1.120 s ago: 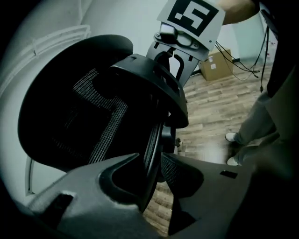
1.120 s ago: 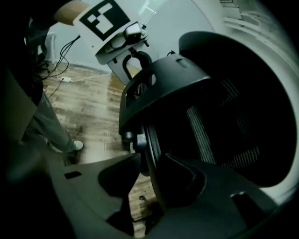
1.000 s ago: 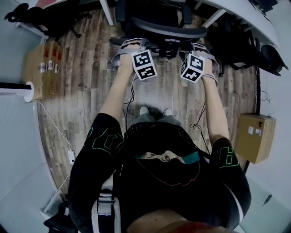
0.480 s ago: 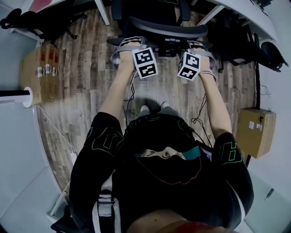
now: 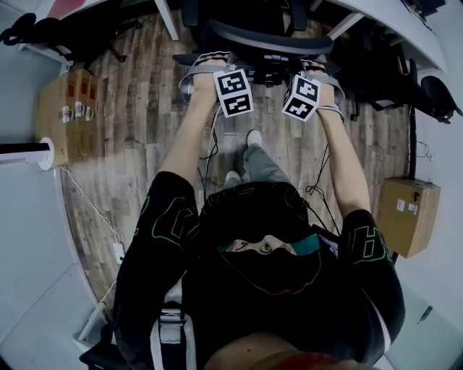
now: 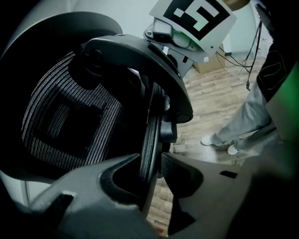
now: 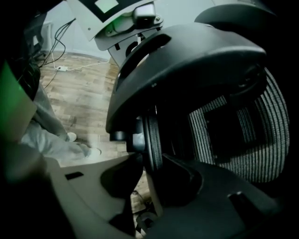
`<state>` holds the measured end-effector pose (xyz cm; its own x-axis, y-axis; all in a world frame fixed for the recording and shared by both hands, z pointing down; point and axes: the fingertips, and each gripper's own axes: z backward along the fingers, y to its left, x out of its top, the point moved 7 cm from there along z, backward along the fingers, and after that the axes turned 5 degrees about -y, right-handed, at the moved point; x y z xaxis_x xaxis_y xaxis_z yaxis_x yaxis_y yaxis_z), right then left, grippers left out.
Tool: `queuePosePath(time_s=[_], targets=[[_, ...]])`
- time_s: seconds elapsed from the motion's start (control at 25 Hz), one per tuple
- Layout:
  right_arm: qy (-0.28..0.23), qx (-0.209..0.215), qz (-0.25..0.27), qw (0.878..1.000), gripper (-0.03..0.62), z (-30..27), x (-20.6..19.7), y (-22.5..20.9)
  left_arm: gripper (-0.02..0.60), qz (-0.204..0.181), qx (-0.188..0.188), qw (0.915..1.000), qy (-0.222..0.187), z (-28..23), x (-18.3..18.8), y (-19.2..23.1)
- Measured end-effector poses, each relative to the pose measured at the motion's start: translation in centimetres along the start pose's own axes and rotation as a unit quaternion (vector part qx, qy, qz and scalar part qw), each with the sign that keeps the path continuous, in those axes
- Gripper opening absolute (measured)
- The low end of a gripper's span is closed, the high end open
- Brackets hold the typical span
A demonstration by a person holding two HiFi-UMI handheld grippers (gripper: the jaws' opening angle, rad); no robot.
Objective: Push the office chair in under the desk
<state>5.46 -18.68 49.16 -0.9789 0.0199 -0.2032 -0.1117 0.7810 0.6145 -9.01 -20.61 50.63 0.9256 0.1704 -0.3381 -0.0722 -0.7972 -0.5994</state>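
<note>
Hold: the left gripper [image 6: 150, 159] and right gripper [image 7: 148, 161] are each clamping one side rim of the backrest [image 6: 60, 116]. On both, the jaws are standing moderately apart with the thin rim pinched between the pads. Nothing else is sitting between them.

Why held so: gripping both rims at matching height is likely giving an even, straight push and keeping the chair [image 5: 268, 40] from swivelling or veering on its castors. The arms are reaching out nearly straight, and one foot [image 5: 253, 137] is stepping forward, so the body appears to be following the push.

Chair position: it is sitting at the desk [image 5: 405, 29] edge, seat apparently going under the top, backrest standing out on the person's side. How much travel is remaining cannot be told.

Surroundings: a desk leg [image 5: 170, 18] is standing left of the chair and a slanted brace [image 5: 336, 25] right of it, with the chair lining up between them. Drifting sideways could snag the base on either. A box [image 5: 65, 108] is lying well apart on the left and another box [image 5: 409, 217] on the right. A cable [image 5: 94, 209] is trailing over the floor at left, clear of the path.
</note>
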Motion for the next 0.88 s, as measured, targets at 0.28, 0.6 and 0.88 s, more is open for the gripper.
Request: queuePosePath(time_s=[0.28, 0.6, 0.88], targets=[[-0.015, -0.005, -0.007, 1.000, 0.132, -2.4, 0.3, -2.9, 0.146, -0.010, 0.005, 0.9999, 0.011, -2.2, -1.0, 3.3], [-0.035, -0.012, 0.004, 0.999, 0.130, -5.2, 0.9, -6.4, 0.144, -0.022, 0.009, 0.9995, 0.022, -4.6, -2.7, 7.2], [-0.044, -0.017, 0.008, 0.999, 0.132, -8.3, 0.4, -10.0, 0.143, -0.035, 0.021, 0.9989, 0.025, -7.3, -3.3, 10.7]])
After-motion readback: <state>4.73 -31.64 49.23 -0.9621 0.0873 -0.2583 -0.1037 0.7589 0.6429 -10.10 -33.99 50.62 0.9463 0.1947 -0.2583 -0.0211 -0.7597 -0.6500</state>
